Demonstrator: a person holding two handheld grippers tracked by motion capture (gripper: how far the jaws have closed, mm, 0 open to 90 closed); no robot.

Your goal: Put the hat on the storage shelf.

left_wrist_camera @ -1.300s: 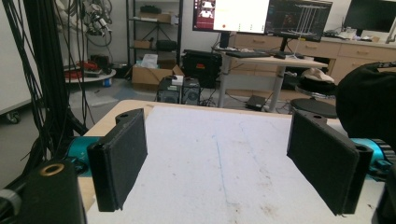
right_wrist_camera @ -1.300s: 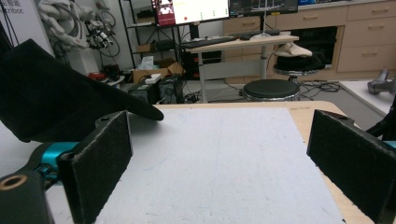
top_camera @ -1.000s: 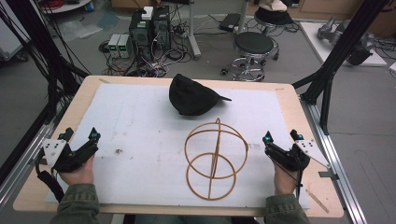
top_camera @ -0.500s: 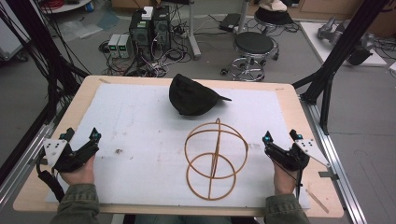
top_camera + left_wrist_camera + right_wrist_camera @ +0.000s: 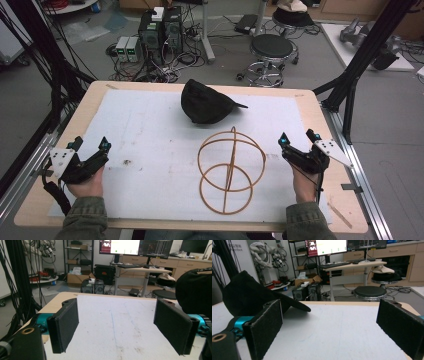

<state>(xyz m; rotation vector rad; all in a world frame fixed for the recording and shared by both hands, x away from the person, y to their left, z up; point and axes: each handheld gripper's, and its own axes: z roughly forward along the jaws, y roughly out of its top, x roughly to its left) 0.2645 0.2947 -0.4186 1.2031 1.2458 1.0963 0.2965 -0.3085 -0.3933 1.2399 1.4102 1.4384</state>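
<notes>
- While both hands rest at the near corners of the table (image 5: 310, 100), no grasp is in hand; this reads as the start position before a first reach.
- Left tool (image 5: 90, 145): jaws spread wide, nothing between them, white mat ahead.
- Right tool (image 5: 298, 139): jaws likewise spread and empty.
- The black cap (image 5: 207, 102) lies ahead of both tools, well apart, forward-right of the left tool and forward-left of the right tool.
- The wire-ring stand (image 5: 230, 170) sits just beside the right tool, on its inner side, well apart from the left.
- Judged next move: advance one tool to the cap, keeping jaws spread until they straddle the brim or crown, then close; the other tool would probably steady the stand.
</notes>
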